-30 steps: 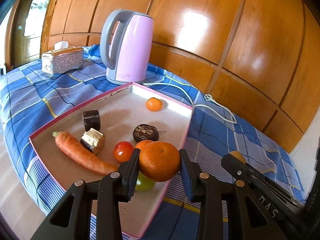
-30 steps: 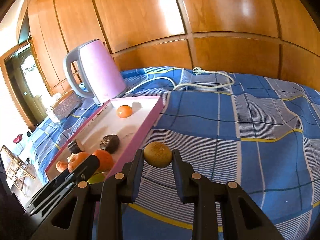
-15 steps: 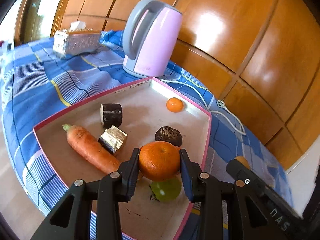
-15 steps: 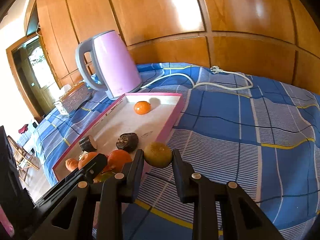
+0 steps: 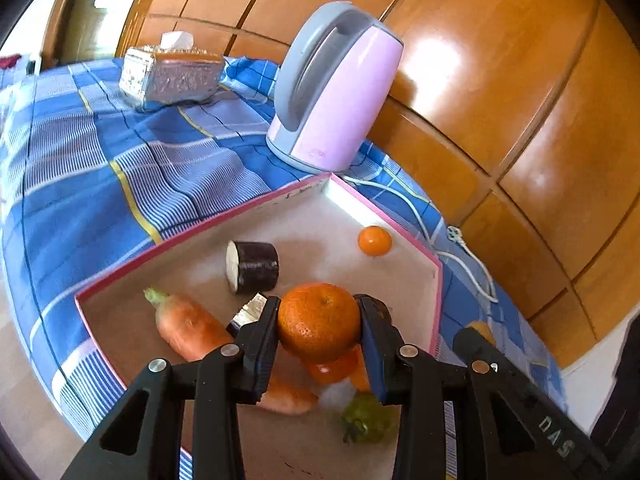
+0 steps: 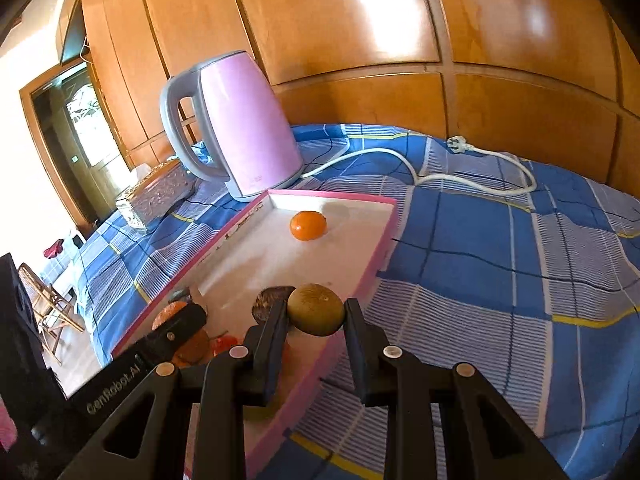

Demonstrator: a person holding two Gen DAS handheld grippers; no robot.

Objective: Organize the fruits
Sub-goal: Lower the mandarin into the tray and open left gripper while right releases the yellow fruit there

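Observation:
My left gripper [image 5: 318, 322] is shut on a large orange [image 5: 319, 321] and holds it above the pink-rimmed tray [image 5: 192, 229]. In the tray lie a carrot [image 5: 188, 326], an eggplant piece [image 5: 252, 266], a small orange [image 5: 374, 241], a tomato [image 5: 334, 368] and a green fruit [image 5: 366, 420]. My right gripper [image 6: 316, 310] is shut on a brownish-green round fruit [image 6: 316, 309], held over the tray's right rim [image 6: 378, 252]. The small orange [image 6: 307, 225] and a dark fruit [image 6: 270, 298] show in the tray there. The left gripper [image 6: 176, 324] appears at lower left.
A pink kettle [image 5: 336, 92] stands behind the tray, its white cord [image 6: 440, 174] trailing over the blue checked cloth [image 6: 500, 260]. A silver tissue box [image 5: 170, 74] sits far left. Wood panelling backs the table. The table edge drops off at the left.
Both grippers moved forward and left over the tray with their fruits still held. The right gripper's fruit went from over the cloth to over the tray rim.

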